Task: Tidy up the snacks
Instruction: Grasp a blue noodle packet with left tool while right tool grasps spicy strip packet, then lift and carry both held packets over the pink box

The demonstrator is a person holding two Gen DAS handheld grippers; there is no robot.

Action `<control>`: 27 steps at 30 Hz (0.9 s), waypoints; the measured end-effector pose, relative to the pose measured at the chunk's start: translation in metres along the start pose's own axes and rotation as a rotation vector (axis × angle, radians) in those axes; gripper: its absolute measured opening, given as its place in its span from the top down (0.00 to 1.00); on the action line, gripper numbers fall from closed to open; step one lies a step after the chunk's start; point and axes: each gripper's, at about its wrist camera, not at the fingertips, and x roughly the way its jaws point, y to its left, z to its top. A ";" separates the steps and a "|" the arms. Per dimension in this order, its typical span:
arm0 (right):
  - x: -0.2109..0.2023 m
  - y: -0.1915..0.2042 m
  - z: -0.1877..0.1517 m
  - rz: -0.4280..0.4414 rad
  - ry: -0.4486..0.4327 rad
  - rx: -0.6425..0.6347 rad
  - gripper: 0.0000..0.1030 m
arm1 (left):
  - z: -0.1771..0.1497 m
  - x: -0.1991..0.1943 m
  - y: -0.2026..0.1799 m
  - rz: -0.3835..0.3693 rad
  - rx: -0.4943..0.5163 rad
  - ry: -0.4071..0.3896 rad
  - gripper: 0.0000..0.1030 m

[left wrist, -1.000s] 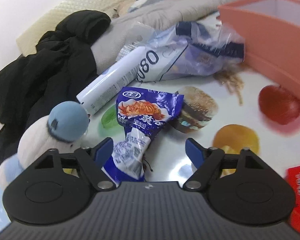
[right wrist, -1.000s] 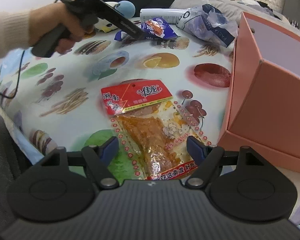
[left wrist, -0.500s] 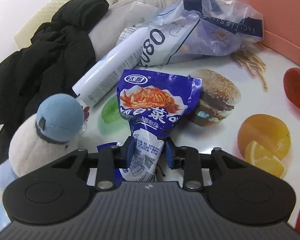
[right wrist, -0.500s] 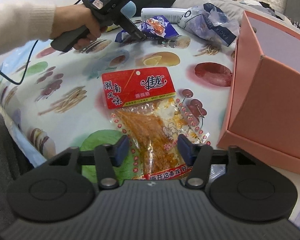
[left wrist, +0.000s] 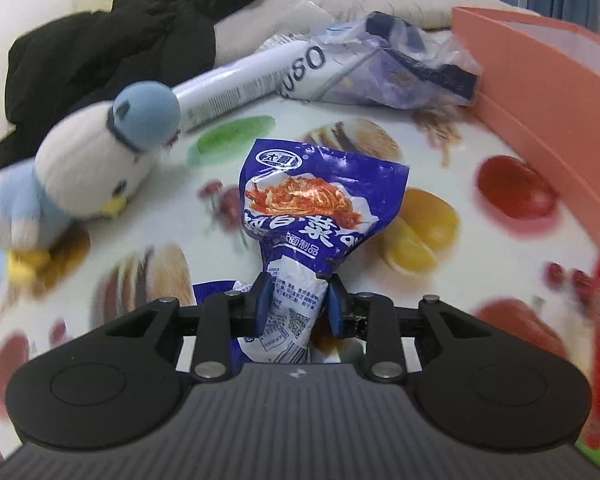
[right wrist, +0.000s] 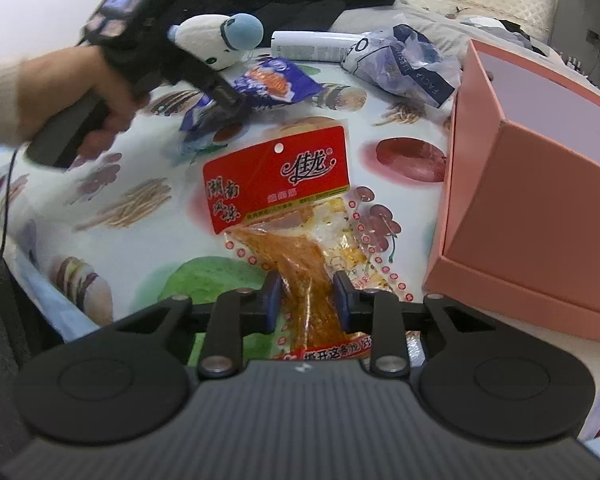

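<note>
Crinkly blue foil, your left gripper (left wrist: 296,304) pinches the blue snack packet (left wrist: 314,216) mid-tablecloth while your right gripper (right wrist: 307,300) clamps the red snack packet (right wrist: 288,208) beside the pink box (right wrist: 540,184): both light, limp, slippery, so grip the bunched necks.

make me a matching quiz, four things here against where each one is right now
Things:
1. blue packet
2. red packet
3. plush bird
4. pink box

Places:
A. in the right tool
B. lying left of the blue packet
C. in the left tool
D. open, right of the red packet

Pairs: 1-C, 2-A, 3-B, 4-D
</note>
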 end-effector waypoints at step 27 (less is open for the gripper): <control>-0.063 -0.011 0.002 -0.002 -0.081 0.234 0.73 | -0.080 -0.152 -0.055 -0.137 -0.361 0.004 0.72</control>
